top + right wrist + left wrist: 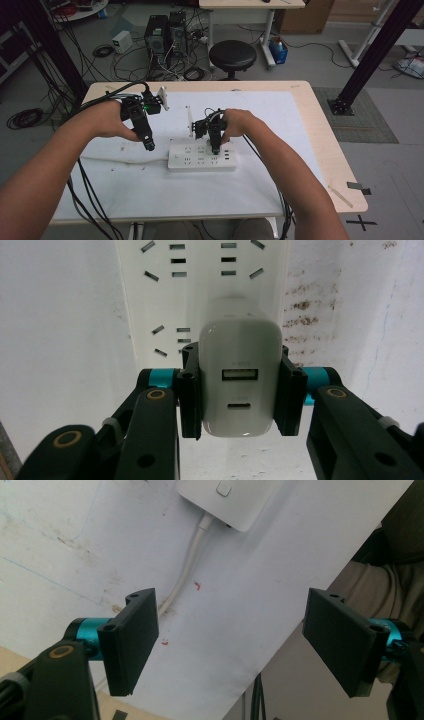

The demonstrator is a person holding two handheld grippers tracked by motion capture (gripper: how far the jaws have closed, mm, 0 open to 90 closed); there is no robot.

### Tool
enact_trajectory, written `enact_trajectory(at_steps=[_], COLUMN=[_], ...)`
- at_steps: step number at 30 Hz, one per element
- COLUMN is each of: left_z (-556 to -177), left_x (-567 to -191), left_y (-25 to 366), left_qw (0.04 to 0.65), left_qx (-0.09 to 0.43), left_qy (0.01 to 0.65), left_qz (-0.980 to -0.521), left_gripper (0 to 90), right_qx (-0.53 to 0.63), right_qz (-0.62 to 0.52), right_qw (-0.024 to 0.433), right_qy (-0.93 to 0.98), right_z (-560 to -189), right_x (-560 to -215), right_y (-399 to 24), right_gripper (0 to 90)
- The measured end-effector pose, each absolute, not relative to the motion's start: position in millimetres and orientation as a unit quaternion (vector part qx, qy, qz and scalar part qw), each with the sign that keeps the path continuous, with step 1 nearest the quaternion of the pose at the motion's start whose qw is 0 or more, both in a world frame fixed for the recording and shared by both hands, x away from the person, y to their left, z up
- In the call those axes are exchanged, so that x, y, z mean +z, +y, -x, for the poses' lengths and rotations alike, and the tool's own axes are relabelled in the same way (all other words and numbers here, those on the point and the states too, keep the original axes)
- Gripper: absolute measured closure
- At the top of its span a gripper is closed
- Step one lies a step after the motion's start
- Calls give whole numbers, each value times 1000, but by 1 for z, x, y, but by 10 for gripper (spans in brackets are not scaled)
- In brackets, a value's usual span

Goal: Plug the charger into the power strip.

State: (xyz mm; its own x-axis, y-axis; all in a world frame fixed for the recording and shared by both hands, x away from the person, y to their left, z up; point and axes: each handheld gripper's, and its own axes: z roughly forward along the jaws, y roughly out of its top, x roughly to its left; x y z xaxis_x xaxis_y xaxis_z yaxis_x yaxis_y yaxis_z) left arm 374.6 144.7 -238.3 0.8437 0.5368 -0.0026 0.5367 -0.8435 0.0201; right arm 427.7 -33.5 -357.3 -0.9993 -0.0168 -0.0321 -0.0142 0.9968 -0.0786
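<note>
Charger (pixel 239 390), white and blocky, clamped by its two flat sides between the jaws of the right gripper (pixel 239 395), poised over the socket face of the white power strip (pixel 201 157) near the middle of the table (pixel 320 135); whether seated in a socket, cannot tell. Probably light, rigid, smooth-shelled and a little slippery, so best held square across the flat sides, clear of the rounded corners and the two ports on its end. No brand or readable writing, only a faint unreadable mark above the upper port. Left gripper (pixel 230 647) spread wide and empty above the strip's cable (pixel 187 565).
</note>
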Motion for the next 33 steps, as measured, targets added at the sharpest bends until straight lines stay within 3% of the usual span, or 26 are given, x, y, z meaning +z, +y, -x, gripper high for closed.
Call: enact_trajectory(at_steps=[14,33], left_z=[-377,-376], left_x=[-238,-237], left_y=[144,146], left_qw=[10,13], left_qx=[3,1], left_qy=[278,280], left_qz=[-960,-960], left_gripper=[225,225], right_qx=[-51,-27], right_qz=[16,1], right_qw=[45,39], right_qy=[998,999], right_z=[-419,-420], right_x=[-361,-365], right_y=[-31,-34], right_gripper=[626,626])
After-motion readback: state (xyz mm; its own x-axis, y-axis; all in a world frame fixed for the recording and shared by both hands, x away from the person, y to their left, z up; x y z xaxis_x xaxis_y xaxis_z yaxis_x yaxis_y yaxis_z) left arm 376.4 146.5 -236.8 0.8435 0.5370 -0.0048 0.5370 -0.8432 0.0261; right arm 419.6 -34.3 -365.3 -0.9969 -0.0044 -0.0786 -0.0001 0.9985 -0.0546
